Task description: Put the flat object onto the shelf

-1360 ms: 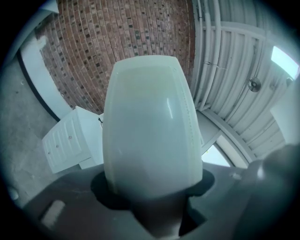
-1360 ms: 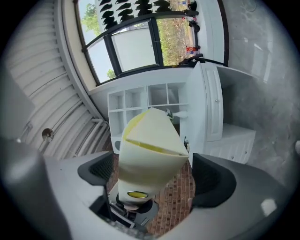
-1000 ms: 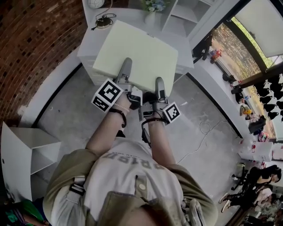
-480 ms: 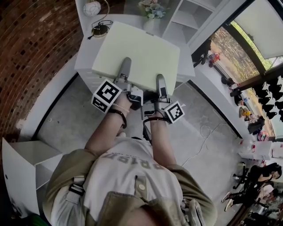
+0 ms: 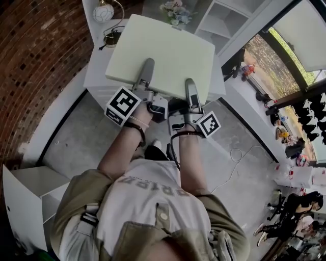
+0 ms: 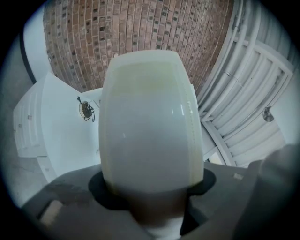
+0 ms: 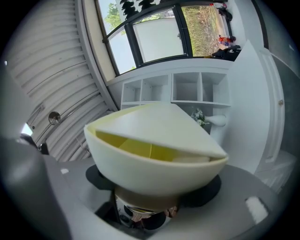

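**A:** What's different from a second ago?

**B:** The cream panel point(image 5: 168, 53) has gone farther out over the white cabinet point(image 5: 96, 71) and hides more of its top. The right gripper point(image 5: 190, 85) has shifted right along the panel's near edge.

**A:** Are both grippers on it?

**B:** Yes. The left gripper point(image 5: 147, 68) has the near edge between its jaws, one above and one below, and they are easing open slightly. The right gripper's jaws are closing with that same edge between them. The panel looks raised off the cabinet, carried by its near edge alone.

**A:** Why two grips side by side?

**B:** I'd judge that a wide, thin sheet pinched at one spot would twist or droop. Two grips set apart keep it roughly level.

**A:** And the shelf?

**B:** The white cubby shelf point(image 5: 224, 23) stands at far right, beyond the cabinet. A globe lamp point(image 5: 103, 11) and a flower vase point(image 5: 173, 9) sit at the far side, so holding the panel high probably keeps it clear of them.
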